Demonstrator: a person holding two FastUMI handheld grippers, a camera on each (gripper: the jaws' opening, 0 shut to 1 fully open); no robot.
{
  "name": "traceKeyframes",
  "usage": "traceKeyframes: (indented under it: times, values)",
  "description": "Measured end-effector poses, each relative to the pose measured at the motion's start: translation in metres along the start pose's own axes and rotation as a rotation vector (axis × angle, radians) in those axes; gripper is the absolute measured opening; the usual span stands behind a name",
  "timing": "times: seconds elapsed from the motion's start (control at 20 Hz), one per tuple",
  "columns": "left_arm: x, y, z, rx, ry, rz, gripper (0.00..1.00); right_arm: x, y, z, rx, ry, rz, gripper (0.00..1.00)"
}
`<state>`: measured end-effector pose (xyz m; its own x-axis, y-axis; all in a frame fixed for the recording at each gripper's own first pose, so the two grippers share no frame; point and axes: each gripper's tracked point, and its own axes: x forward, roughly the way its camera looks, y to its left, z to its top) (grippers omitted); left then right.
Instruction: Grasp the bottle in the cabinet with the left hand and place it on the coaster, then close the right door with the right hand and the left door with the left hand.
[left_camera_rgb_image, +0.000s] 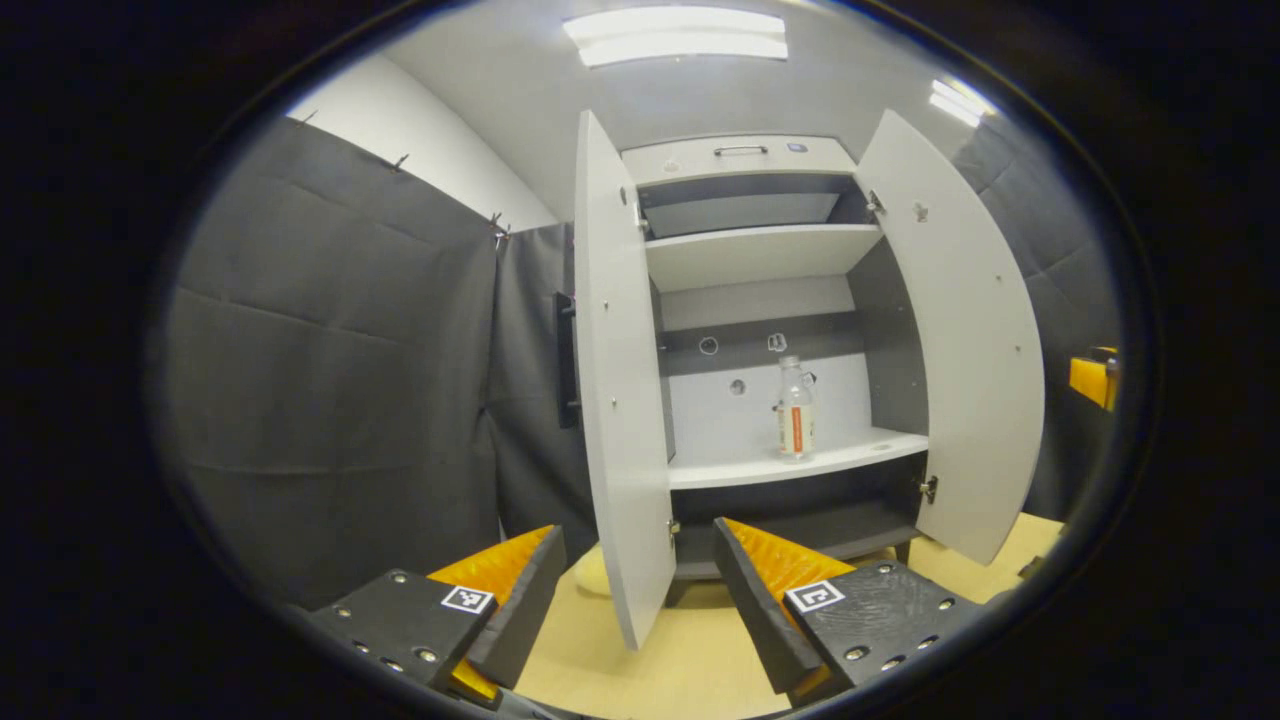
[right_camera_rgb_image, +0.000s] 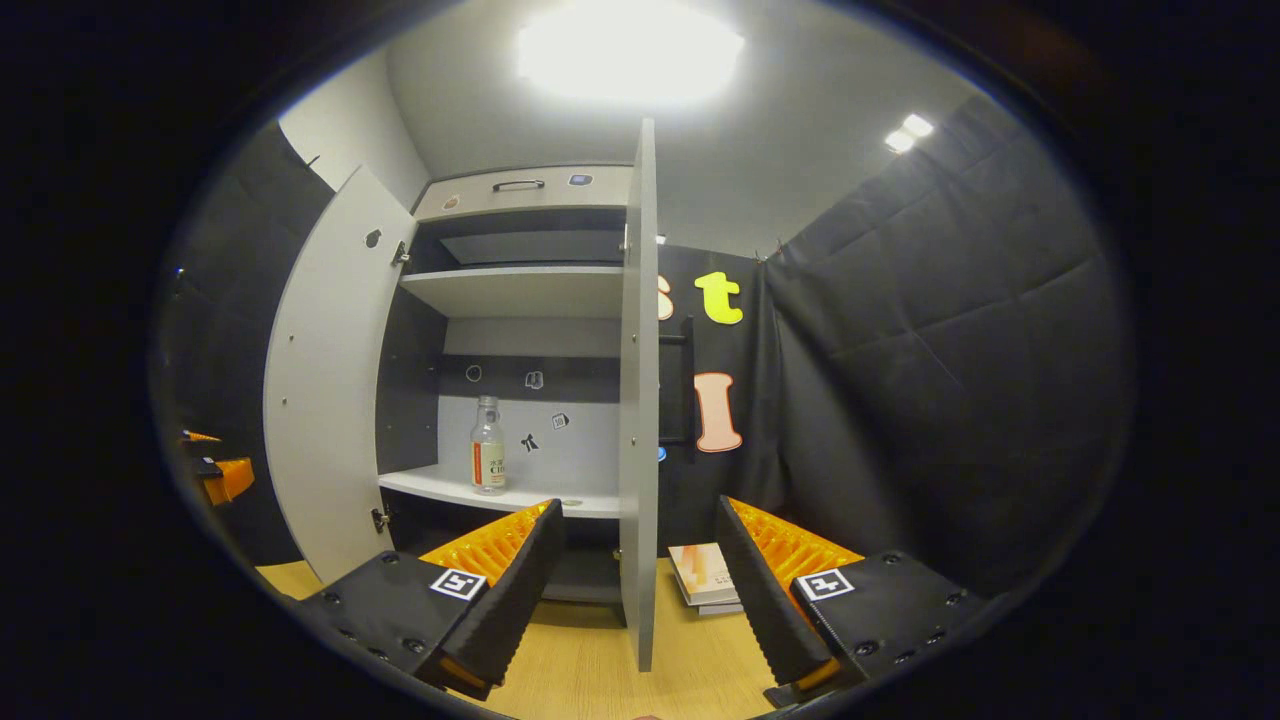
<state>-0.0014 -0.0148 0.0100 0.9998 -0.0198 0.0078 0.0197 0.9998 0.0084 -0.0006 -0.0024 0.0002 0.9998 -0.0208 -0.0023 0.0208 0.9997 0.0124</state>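
Bottle (left_camera_rgb_image: 795, 408), clear, apparently orange-labelled, upright on cabinet shelf (left_camera_rgb_image: 800, 462).

We hold the left gripper (left_camera_rgb_image: 640, 590) level and facing forward, its two fingers (left_camera_rgb_image: 525, 600) spread wide apart with nothing between them. Our right gripper (right_camera_rgb_image: 640, 585) sits the same way, fingers (right_camera_rgb_image: 760, 590) splayed and empty, touching nothing. Far off at the left edge of the right gripper view we see part of the left gripper (right_camera_rgb_image: 222, 478), too small to read its pose.

A book (right_camera_rgb_image: 706, 577), perhaps two, on the table (right_camera_rgb_image: 590, 670).
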Motion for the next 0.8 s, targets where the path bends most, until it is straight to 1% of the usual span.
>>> traceKeyframes:
  times: [0.35, 0.45, 0.6, 0.8]
  values:
    - [0.007, -0.019, 0.013, -0.003, -0.003, -0.022, 0.9, 0.004, -0.008, -0.002, 0.012, 0.001, 0.009, 0.97]
    - [0.012, -0.03, 0.018, -0.004, -0.001, -0.03, 0.89, 0.005, -0.023, -0.005, 0.01, 0.003, 0.013, 0.97]
    - [0.02, -0.051, 0.03, -0.035, -0.007, -0.051, 0.89, 0.005, -0.042, -0.013, 0.007, 0.016, 0.027, 0.97]
    - [0.042, -0.085, 0.052, -0.054, -0.013, -0.101, 0.9, 0.003, -0.063, -0.027, 0.007, 0.04, 0.036, 0.97]
